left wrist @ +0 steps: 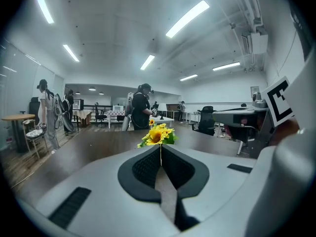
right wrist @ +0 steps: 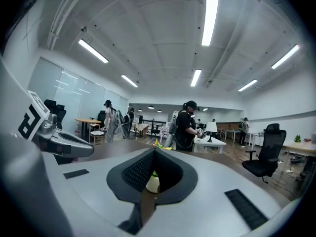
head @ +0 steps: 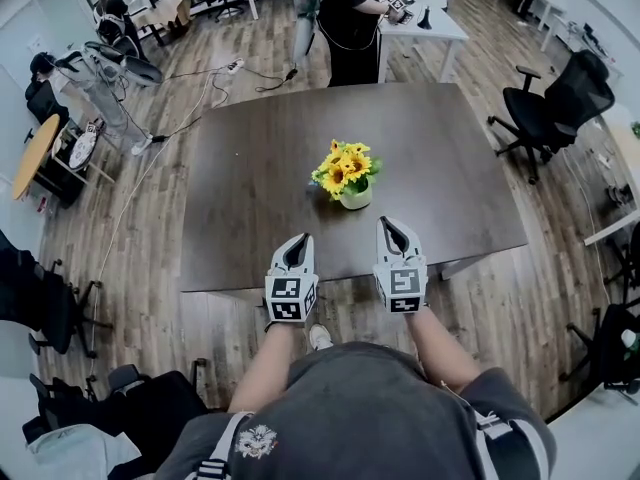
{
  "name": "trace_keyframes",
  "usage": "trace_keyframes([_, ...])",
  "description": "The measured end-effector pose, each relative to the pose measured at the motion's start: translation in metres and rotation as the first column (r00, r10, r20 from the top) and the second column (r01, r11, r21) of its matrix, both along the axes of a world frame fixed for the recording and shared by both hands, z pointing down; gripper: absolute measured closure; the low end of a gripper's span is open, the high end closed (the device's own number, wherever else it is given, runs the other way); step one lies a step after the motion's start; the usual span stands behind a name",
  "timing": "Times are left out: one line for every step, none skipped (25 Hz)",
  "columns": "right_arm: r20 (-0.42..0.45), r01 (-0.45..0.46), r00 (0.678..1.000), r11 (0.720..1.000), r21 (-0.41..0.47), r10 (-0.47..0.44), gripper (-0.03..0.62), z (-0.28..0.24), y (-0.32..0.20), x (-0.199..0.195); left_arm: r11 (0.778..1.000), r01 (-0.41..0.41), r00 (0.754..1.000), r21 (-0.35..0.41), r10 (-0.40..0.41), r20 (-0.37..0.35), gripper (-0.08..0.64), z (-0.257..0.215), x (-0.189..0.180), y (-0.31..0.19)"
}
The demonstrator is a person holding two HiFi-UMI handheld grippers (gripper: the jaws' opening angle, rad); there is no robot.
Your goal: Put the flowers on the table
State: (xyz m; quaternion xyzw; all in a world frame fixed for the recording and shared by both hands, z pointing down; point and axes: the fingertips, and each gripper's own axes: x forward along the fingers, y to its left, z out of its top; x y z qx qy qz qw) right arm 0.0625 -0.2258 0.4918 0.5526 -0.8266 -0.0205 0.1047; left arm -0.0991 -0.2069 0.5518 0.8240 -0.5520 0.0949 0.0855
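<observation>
Fingers [left wrist: 143, 169] on the left gripper [head: 303, 238] and right gripper [head: 385, 223] are clenched on nothing, hovering at the near worktop [head: 250, 228] edge. Flowers [head: 345, 165] sit mid-worktop in their pot [head: 356, 198]. A careless reach could knock them over, I reckon.

- The head view looks steeply down from above the person. The table [head: 250, 188] fills mid-frame, and the left gripper [head: 300, 239] and right gripper [head: 389, 224] sit at lower centre.
- The left gripper view sits low at the table's near edge. It faces level across the table, with the flowers [left wrist: 157, 135] near and at centre.
- The right gripper view is equally low and faces the same way. The flower pot [right wrist: 153, 182] shows at centre.
- All three views share the flowers and a standing person in black [head: 345, 18] beyond the table.
</observation>
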Motion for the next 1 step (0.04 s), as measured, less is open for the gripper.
trace_keyframes([0.011,0.006,1.000,1.000,0.007,-0.007,0.569,0.0003,0.0017,0.0043,1.000,0.001,1.000,0.001,-0.001,0.001,0.552,0.0002,0.0046,0.0020])
